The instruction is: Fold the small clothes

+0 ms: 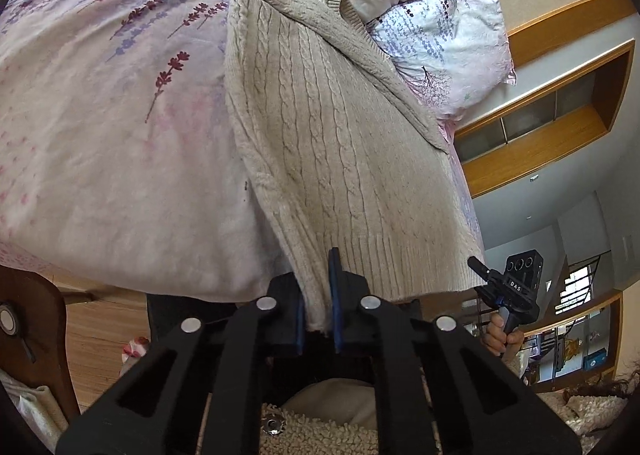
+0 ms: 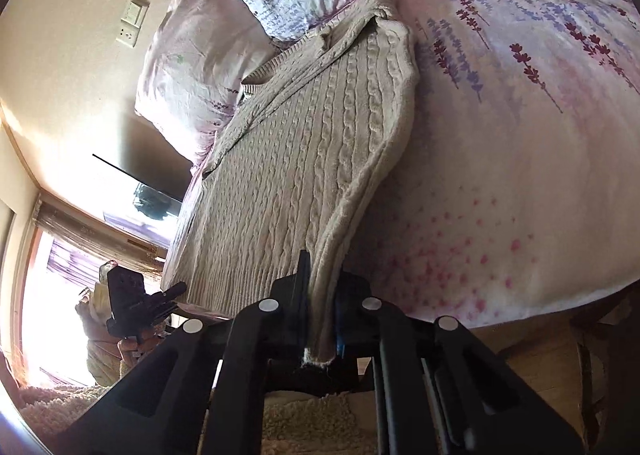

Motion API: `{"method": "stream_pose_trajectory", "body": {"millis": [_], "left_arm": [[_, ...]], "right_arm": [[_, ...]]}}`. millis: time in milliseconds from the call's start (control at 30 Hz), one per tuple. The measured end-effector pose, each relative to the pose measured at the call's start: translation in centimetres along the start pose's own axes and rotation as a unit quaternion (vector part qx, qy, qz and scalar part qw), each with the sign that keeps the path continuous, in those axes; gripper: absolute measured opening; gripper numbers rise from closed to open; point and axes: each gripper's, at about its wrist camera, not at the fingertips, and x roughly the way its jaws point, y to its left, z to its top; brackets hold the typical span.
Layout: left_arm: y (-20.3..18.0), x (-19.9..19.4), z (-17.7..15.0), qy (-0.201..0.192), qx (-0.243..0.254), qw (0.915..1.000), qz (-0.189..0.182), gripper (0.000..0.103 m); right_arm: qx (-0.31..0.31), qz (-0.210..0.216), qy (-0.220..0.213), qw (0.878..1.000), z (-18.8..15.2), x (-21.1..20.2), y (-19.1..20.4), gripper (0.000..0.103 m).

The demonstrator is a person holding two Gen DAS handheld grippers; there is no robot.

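Observation:
A cream cable-knit sweater [image 1: 328, 143] lies lengthwise on a bed with a floral pink and lavender cover [image 1: 112, 115]. Its ribbed hem is toward me and its neck lies by the pillows. My left gripper [image 1: 318, 295] is shut on one hem corner of the sweater. My right gripper [image 2: 320, 307] is shut on the other hem corner of the sweater [image 2: 304, 159], over the bed cover [image 2: 520, 175]. The right gripper also shows in the left wrist view [image 1: 480, 267], at the far hem corner. The left gripper shows in the right wrist view [image 2: 176, 291].
Pillows [image 1: 440, 27] lie at the head of the bed, also in the right wrist view [image 2: 208, 55]. A wooden chair [image 1: 36, 335] stands at the lower left, on a wood floor. A wall with sockets [image 2: 130, 23] and a bright window [image 2: 48, 295] are on the left.

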Motion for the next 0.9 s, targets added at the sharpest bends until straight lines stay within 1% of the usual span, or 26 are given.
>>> {"method": "stream_pose_trajectory", "body": {"millis": [67,133,300,400,567,667,767,900], "left_arm": [[-0.4,0.0,0.2,-0.003,0.011,0.9999,0.012,0.007],[-0.8,-0.5,0.4,-0.017,0.021,0.9995,0.017,0.006],[-1.4,-3.0,2.5,-0.081,0.039,0.9954,0.032,0.006],[-1.8,-4.7,4.6,-0.121,0.047,0.9907,0.038,0.006],[-4.1,-6.6,8.3,-0.181,0.082,0.9789,0.046,0.006],[-5.4,-7.0,10.7,-0.207,0.100,0.9717,0.054,0.006],[-6.3,-6.9,13.1,-0.222,0.107,0.9670,0.063,0.006],[-6.9,-6.2,16.4,-0.234,0.108,0.9636,0.073,0.006]], "right_arm": [[-0.009,-0.002,-0.016,1.000,0.2,-0.4,0.5,0.009],[-0.020,-0.003,-0.038,0.999,0.6,-1.0,1.1,0.008],[-0.050,-0.006,-0.107,0.993,2.2,-3.1,3.0,0.008],[-0.077,-0.021,-0.146,0.986,3.3,-4.0,4.3,0.008],[-0.124,-0.047,-0.214,0.968,5.6,-4.8,6.5,0.008],[-0.155,-0.065,-0.249,0.954,6.9,-4.7,8.0,0.008],[-0.188,-0.088,-0.275,0.939,8.2,-4.1,9.5,0.008],[-0.213,-0.105,-0.298,0.925,10.1,-3.1,11.0,0.008]]}}
